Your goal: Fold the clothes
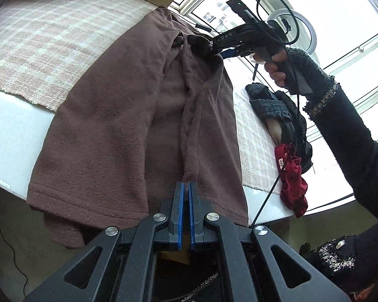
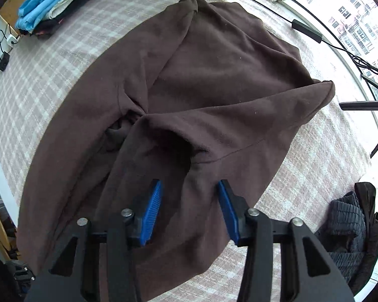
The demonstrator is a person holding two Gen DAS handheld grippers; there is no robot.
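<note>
Shirt: a brown fleece shirt (image 1: 118, 115) lies spread over the checked cloth (image 1: 37, 47), its hem hanging past the near edge of the white table (image 1: 10, 136); a raised ridge of fabric runs down its middle toward the left gripper.
Shirt, right wrist view: the same shirt (image 2: 214, 75) is rumpled, with creases meeting at a dark hollow near its middle.
Left gripper: the left gripper (image 1: 186, 188) sits at the shirt's near hem, its 2 blue pads almost together, with only a thin slit between them; whether fabric is pinched there, I cannot tell.
Right gripper: the right gripper (image 2: 190, 188) has its 2 blue pads spread wide, a fold of shirt lying between them, touching neither.
Right gripper, left wrist view: its tips (image 1: 204, 47) are at the far end of the shirt, by the collar.
Hand: a hand (image 1: 277, 68) in a dark knit sleeve holds the right gripper's grip.
Right of the shirt: a dark pleated garment (image 1: 269, 103) and a red garment (image 1: 292, 178) lie near the table's edge.
Far corner: a stack of folded clothes (image 2: 53, 2), blue on top.
Behind: windows (image 1: 352, 58) and a black cable (image 2: 340, 47) along the sill.
</note>
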